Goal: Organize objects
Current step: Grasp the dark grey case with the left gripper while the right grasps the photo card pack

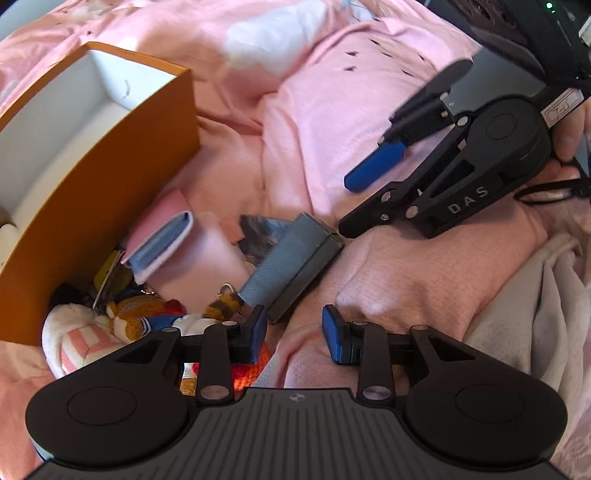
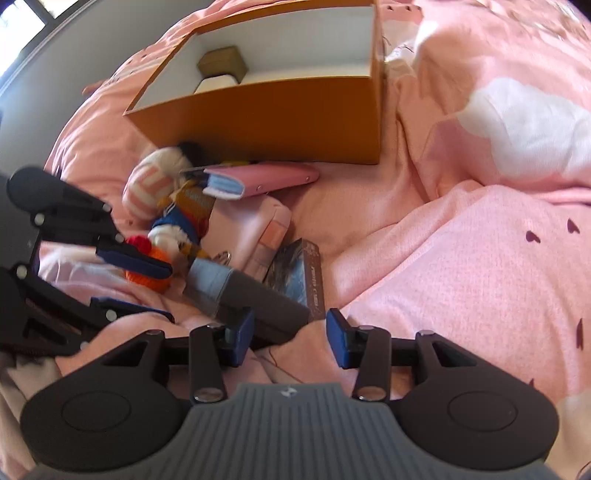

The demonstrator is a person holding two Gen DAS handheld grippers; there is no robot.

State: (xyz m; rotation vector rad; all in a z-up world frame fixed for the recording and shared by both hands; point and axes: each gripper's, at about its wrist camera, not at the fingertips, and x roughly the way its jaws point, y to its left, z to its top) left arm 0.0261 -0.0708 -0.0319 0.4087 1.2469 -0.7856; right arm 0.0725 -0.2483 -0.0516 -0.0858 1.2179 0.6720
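An orange box (image 1: 110,177) with a white inside lies open on the pink bedding; it also shows in the right wrist view (image 2: 280,122), holding a small olive box (image 2: 221,62). Beside it lies a pile: a pink wallet (image 2: 266,177), a plush toy (image 2: 184,214), a pink pouch (image 2: 255,229), a grey case (image 1: 295,266) and a dark card box (image 2: 299,273). My left gripper (image 1: 295,332) is open and empty, just short of the grey case. My right gripper (image 2: 290,332) is open, with the grey case's (image 2: 251,299) near end between its fingers, not clamped.
Rumpled pink bedding (image 2: 461,258) with a white cloud print (image 2: 524,125) covers everything. A grey wall and a window (image 2: 22,22) lie at the far left. The right gripper (image 1: 373,181) shows in the left view, above the grey case.
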